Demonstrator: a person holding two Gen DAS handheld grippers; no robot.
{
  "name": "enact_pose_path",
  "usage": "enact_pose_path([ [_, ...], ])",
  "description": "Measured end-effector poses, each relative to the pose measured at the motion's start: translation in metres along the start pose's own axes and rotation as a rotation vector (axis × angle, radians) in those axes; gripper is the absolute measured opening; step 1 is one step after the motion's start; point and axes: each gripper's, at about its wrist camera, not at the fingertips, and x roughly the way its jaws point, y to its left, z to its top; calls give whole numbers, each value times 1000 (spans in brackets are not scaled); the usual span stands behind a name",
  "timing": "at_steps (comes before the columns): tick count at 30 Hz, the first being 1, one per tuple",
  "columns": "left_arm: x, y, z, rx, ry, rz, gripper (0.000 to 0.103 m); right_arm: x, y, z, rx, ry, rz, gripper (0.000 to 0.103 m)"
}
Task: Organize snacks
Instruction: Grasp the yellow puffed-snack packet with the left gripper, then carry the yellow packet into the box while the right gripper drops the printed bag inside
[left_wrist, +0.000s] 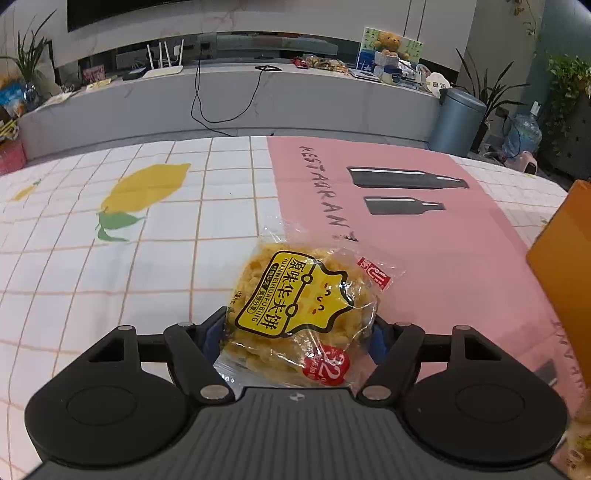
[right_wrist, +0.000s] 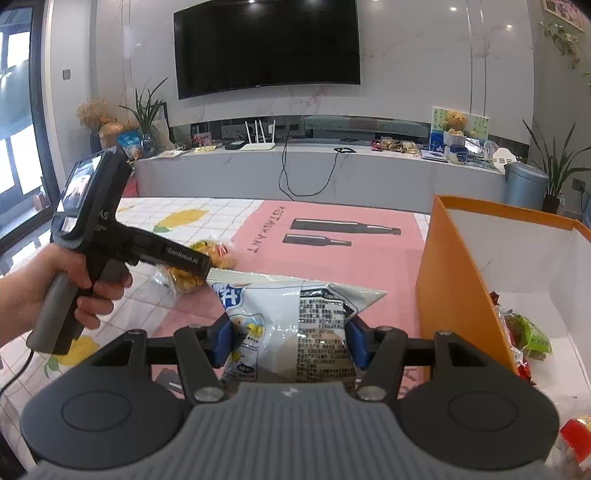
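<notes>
While the left tool bracketed a yellow waffle packet on the bench — whether its pads pressed, I could not tell — the right tool clamped a white snack bag. Just right stood an orange box, its contents cut off; bare cloth lay beyond.

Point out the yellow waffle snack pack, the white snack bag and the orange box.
yellow waffle snack pack (left_wrist: 295, 295), left wrist view, yellow label.
white snack bag (right_wrist: 317, 325), right wrist view, printed back panel.
orange box (right_wrist: 454, 288), right wrist view, orange side wall.
</notes>
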Motion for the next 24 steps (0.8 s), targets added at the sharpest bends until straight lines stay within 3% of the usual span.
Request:
enact_pose_path([
  [6,-24,-4,-2,-30,-27,-5,82,-11,-2,5,18,-39,17,59],
  [17,-103,-21,-12,-137,-133,-123,82,-51,-3,28,45,-167,42,59],
  [24,-143,-53,-19,-139,-198,-212,82,-106,-55,63,191,-276,24,59],
])
